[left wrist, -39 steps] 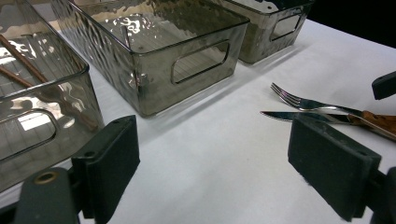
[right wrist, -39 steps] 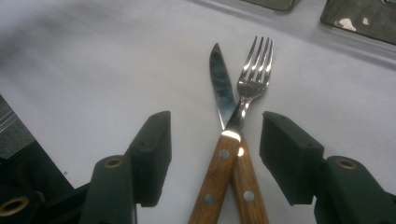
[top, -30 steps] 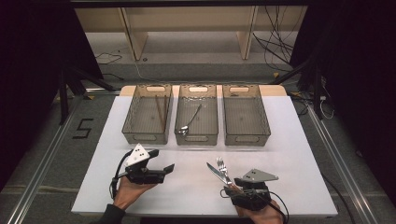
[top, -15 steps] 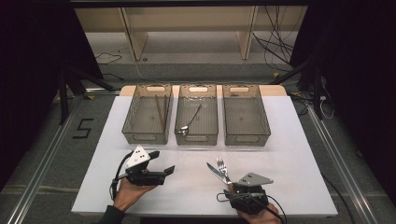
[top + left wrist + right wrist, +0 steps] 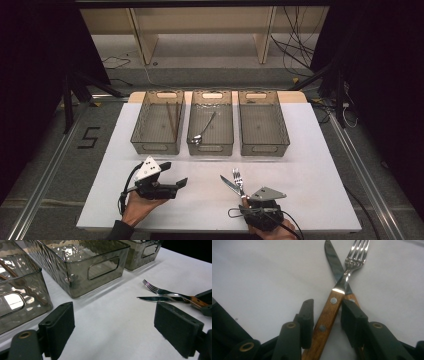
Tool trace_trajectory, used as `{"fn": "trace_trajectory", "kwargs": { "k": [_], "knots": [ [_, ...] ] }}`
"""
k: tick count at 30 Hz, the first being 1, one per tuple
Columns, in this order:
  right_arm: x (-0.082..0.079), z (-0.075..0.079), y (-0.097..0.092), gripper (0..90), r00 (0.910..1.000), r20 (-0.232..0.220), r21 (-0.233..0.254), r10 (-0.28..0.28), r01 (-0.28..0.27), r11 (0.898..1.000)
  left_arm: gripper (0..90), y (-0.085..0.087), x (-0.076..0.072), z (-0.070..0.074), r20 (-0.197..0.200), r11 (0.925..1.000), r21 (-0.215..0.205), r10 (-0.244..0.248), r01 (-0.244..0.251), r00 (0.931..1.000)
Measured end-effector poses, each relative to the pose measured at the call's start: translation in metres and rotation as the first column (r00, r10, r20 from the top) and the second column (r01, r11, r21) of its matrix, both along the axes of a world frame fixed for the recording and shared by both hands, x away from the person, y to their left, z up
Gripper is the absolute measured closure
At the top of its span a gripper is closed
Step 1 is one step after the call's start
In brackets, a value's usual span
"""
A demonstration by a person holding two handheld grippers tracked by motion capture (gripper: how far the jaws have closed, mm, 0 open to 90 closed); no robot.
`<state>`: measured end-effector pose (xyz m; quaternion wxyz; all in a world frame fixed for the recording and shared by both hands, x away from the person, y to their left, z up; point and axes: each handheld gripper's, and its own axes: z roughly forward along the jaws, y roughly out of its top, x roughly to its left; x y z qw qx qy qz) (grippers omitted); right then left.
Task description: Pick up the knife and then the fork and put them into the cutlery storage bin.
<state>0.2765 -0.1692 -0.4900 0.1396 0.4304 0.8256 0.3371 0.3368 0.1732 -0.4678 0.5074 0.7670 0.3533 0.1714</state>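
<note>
The right claw (image 5: 325, 315) has just been closing; its jaws straddle the fork (image 5: 332, 307) handle without visibly pressing it. Fork and knife (image 5: 334, 262) lie crossed near the desk's (image 5: 310, 165) front edge. The left claw (image 5: 115, 330) stands wide open, empty. Middle bin (image 5: 212, 147): spoon (image 5: 202, 131). Left bin (image 5: 156, 146): chopsticks (image 5: 172, 120).

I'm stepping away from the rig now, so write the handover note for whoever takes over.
Right hand-held gripper: jaws have just been closing around the wooden handle of the fork; pads not yet pressing.
Left hand-held gripper: open, empty, low over the table.
The fork lies crossed over the knife near the front edge.
Done: spoon in the middle bin, sticks in the left bin.
Left: fork and knife; the right bin is empty.
</note>
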Motion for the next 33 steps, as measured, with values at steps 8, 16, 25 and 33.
{"fn": "trace_trajectory", "kwargs": {
  "k": [8, 16, 25, 33],
  "knots": [
    [-0.0015, -0.0008, 0.0035, 65.2, 0.9998, 0.010, -0.011, -0.016, 0.016, 1.000, 16.5, -0.0007, 0.0001, -0.0006, 0.005, 1.0000, 0.008, -0.001, 0.001, 1.0000],
    [-0.0004, -0.0009, 0.0046, 73.9, 0.9995, 0.009, -0.008, -0.031, 0.031, 0.999, 16.5, -0.0011, 0.0001, -0.0009, 0.005, 1.0000, 0.008, -0.001, 0.001, 1.0000],
    [0.0025, -0.0013, 0.0025, 76.9, 0.9982, -0.011, 0.039, -0.059, 0.059, 0.998, 16.4, -0.0005, 0.0006, -0.0010, 0.001, 1.0000, 0.007, 0.001, -0.001, 1.0000],
    [0.0034, 0.0016, 0.0012, 77.3, 0.9992, -0.010, 0.064, -0.040, 0.040, 0.997, 16.5, 0.0005, 0.0006, -0.0008, 0.000, 1.0000, 0.003, 0.002, -0.002, 1.0000]
  ]
}}
